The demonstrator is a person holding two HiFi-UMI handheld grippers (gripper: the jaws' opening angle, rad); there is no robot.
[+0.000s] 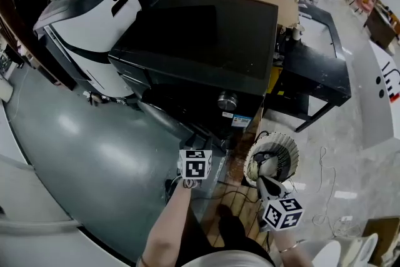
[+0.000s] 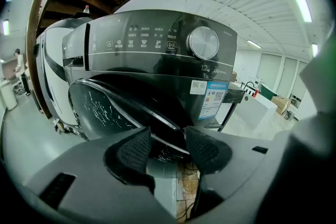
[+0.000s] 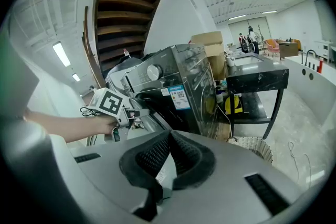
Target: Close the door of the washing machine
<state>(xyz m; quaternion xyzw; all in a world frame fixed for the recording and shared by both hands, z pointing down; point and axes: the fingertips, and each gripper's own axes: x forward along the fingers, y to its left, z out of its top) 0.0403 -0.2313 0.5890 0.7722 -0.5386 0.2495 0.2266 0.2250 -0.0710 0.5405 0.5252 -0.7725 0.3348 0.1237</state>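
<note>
The task looks barely begun: the door [image 2: 100, 105] of the washing machine [image 2: 157, 55] stands wide open, swung out toward the left claw [image 2: 167, 145]. That claw's jaws are apart. The door's rim lies just ahead of them and shows through the gap, not pinched, and I cannot tell whether a pad touches it. The right claw [image 3: 169, 140] has its jaws together on nothing and sits off to the side, away from the door. Still to do: swing the door round against the machine's front until it latches.
</note>
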